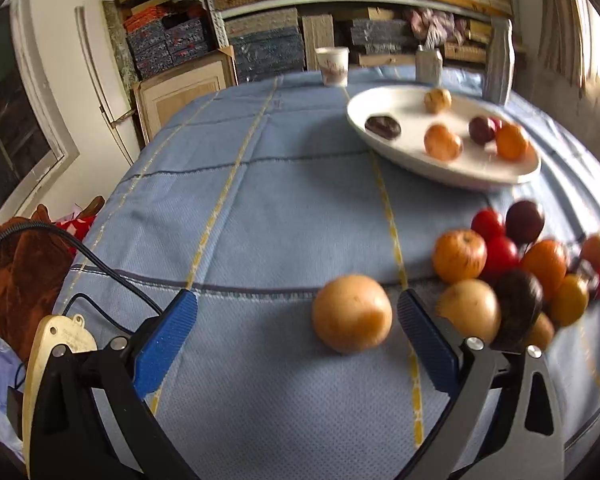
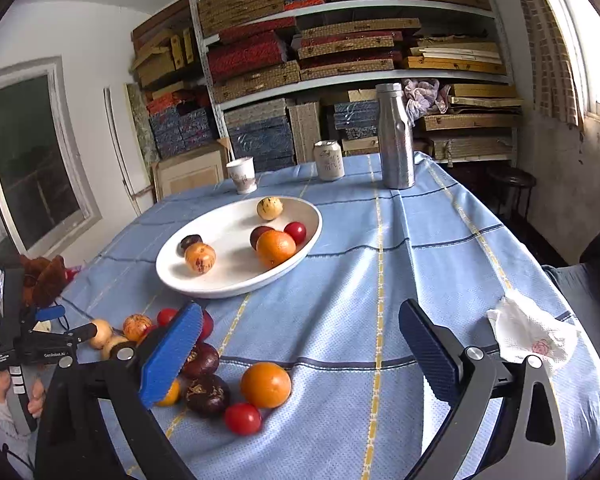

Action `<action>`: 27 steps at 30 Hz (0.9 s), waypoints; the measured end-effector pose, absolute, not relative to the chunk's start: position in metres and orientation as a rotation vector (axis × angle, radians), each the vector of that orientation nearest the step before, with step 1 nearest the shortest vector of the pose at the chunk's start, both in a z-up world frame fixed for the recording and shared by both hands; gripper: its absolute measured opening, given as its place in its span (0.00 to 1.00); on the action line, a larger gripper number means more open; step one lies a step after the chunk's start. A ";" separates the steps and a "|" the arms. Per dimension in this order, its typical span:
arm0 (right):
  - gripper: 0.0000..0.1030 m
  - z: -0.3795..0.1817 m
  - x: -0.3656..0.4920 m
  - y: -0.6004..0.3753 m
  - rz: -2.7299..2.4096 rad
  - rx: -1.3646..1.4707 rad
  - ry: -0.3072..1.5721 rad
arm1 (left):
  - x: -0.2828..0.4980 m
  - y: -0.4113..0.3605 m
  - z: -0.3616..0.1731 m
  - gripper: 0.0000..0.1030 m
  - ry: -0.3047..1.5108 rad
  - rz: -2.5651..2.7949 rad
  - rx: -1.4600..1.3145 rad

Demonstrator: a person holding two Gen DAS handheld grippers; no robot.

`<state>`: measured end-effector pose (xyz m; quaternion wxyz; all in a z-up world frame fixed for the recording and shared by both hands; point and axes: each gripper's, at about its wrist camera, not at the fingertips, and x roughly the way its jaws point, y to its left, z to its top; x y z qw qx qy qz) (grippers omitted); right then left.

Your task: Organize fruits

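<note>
Blue checked tablecloth [image 2: 420, 248]; stacked boxes on shelves [image 2: 340, 52] behind.

Storeroom: metal shelves [image 2: 356, 76] of stacked boxes behind a cloth-covered table [image 2: 420, 248].

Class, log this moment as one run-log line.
left gripper: open, pale fruit between jaws | right gripper: open, empty | plate: six fruits

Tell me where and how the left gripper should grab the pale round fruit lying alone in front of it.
Grip the pale fruit across its widest middle, one pad on each side. It sits alone on the cloth, clear of the pile, between the left gripper's open jaws, so probably come straight forward and down.
</note>
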<state>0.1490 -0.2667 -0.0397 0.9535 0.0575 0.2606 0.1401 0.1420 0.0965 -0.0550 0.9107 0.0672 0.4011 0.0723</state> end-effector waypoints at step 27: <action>0.97 -0.056 0.158 -0.260 0.299 0.103 0.649 | 0.152 0.093 -0.069 0.44 0.906 0.017 0.089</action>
